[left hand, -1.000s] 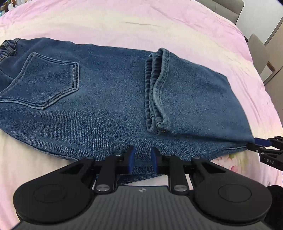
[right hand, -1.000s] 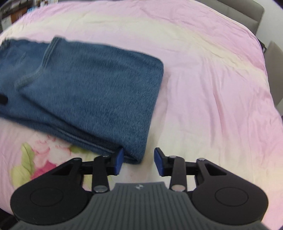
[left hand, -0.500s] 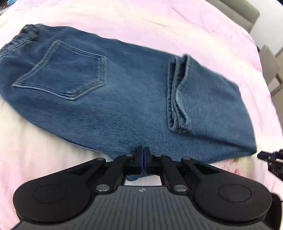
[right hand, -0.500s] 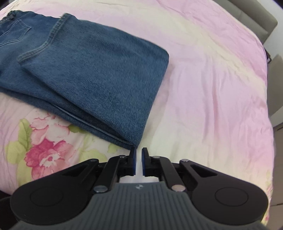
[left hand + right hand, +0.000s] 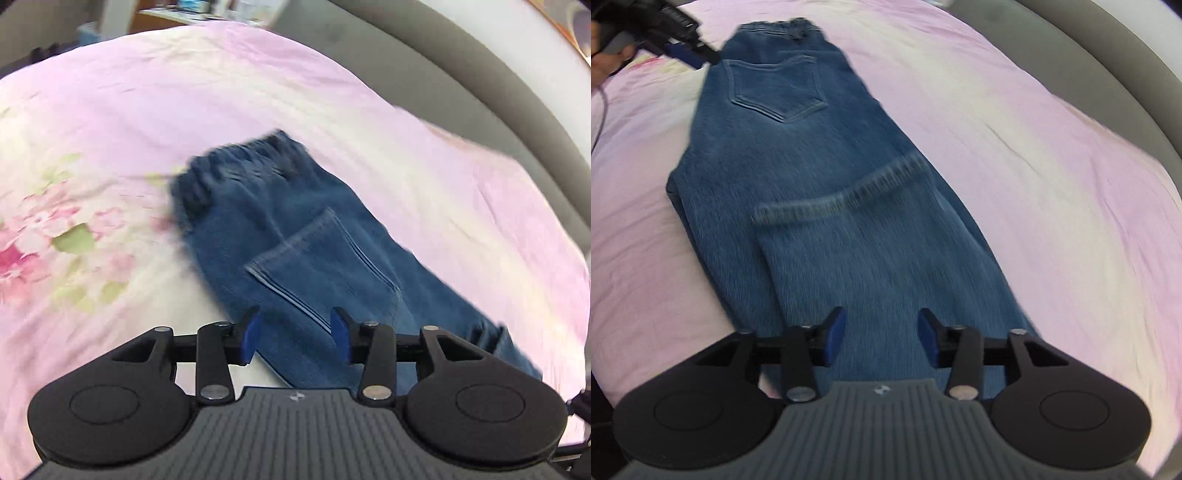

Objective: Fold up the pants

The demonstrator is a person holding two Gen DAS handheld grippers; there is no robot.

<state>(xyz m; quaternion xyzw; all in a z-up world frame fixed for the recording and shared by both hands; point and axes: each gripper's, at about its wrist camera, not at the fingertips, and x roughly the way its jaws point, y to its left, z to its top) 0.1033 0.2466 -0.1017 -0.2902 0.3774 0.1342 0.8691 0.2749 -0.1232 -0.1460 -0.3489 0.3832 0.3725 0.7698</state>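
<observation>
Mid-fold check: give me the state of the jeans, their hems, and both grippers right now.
jeans: flat on the bedspread, back pocket up, legs folded once
leg hems: lying across the thighs, below the pocket
left gripper: open, holding nothing
right gripper: open, holding nothing, over the folded end

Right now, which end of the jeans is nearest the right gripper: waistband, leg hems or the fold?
The fold: it lies just beyond the open right gripper. The leg hems lie mid-garment; the waistband is farthest, by the left gripper.
</observation>
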